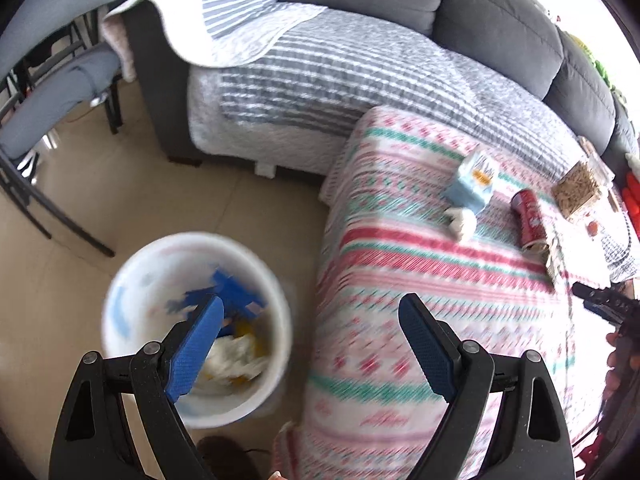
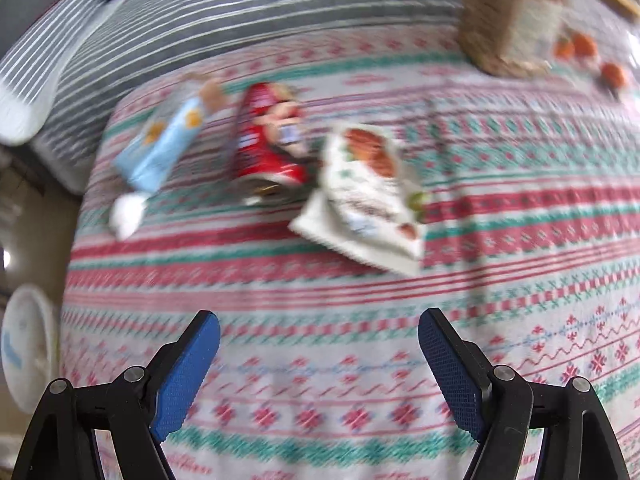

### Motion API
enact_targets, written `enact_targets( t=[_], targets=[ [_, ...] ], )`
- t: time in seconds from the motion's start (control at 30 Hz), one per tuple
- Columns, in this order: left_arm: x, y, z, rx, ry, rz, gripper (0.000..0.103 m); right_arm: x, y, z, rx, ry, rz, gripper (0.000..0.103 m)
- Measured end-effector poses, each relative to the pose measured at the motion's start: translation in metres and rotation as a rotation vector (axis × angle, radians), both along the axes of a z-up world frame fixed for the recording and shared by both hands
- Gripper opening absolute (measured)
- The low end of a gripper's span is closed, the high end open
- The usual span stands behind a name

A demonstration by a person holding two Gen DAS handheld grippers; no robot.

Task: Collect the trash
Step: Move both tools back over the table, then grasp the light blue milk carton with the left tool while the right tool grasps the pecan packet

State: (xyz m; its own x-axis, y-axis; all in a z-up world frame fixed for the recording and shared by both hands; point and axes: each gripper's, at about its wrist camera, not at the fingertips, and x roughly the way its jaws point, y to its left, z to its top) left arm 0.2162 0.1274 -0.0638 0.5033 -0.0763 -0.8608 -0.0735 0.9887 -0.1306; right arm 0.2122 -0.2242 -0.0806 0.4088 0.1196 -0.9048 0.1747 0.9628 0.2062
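Low in the right wrist view, the right gripper [image 2: 319, 360] stood spread and empty above the patterned cloth [image 2: 320, 288]. Mid-frame lay a snack wrapper [image 2: 368, 192], a red can [image 2: 266, 136] and a blue carton [image 2: 164, 148]; a hurried grab might roll the can. The left gripper [image 1: 311, 344], also empty, hung beside the white bin [image 1: 132, 280] at lower left.

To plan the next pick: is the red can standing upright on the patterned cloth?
No, the red can lies on its side on the patterned cloth.
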Motion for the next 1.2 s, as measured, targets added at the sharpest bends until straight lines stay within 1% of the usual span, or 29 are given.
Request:
enact_targets(
  t=[0.13,0.27,0.33,0.4,0.53,0.63,0.73,0.8,0.9,1.03,1.07,1.17,1.2],
  targets=[
    [0.027,-0.028,-0.006,-0.001,-0.022,-0.028,0.091,0.01,-0.022,-0.006,0.043,0.006,-0.063,0.085],
    [0.056,-0.065,-0.015,0.032,-0.064,-0.104,0.091,0.02,-0.038,-0.015,0.099,0.015,-0.112,0.085],
    [0.067,-0.079,-0.02,0.05,-0.067,-0.135,0.091,0.025,-0.041,-0.022,0.125,0.026,-0.128,0.085],
    [0.077,-0.092,-0.024,0.064,-0.078,-0.159,0.091,0.029,-0.041,-0.028,0.144,0.04,-0.128,0.085],
    [0.093,-0.115,-0.03,0.043,-0.1,-0.204,0.091,0.037,-0.04,-0.027,0.147,0.029,-0.114,0.085],
    [0.103,-0.134,-0.033,0.067,-0.125,-0.244,0.091,0.042,-0.036,-0.029,0.157,0.024,-0.094,0.085],
    [0.112,-0.149,-0.039,0.079,-0.143,-0.266,0.091,0.049,-0.031,-0.034,0.155,0.025,-0.077,0.085],
    [0.121,-0.157,-0.046,0.063,-0.135,-0.27,0.091,0.052,-0.03,-0.037,0.147,0.028,-0.077,0.085],
    [0.133,-0.166,-0.057,0.041,-0.118,-0.265,0.091,0.059,-0.026,-0.044,0.104,0.053,-0.079,0.085],
    [0.142,-0.172,-0.062,-0.001,-0.133,-0.255,0.09,0.066,-0.02,-0.045,0.047,0.052,-0.043,0.085],
    [0.144,-0.172,-0.062,-0.015,-0.141,-0.253,0.086,0.07,-0.018,-0.046,0.044,0.05,-0.041,0.085],
    [0.145,-0.174,-0.064,-0.026,-0.139,-0.263,0.067,0.074,-0.016,-0.047,0.035,0.044,-0.035,0.085],
    [0.144,-0.175,-0.064,-0.022,-0.138,-0.266,0.067,0.075,-0.015,-0.048,0.025,0.046,-0.032,0.084]
  ],
)
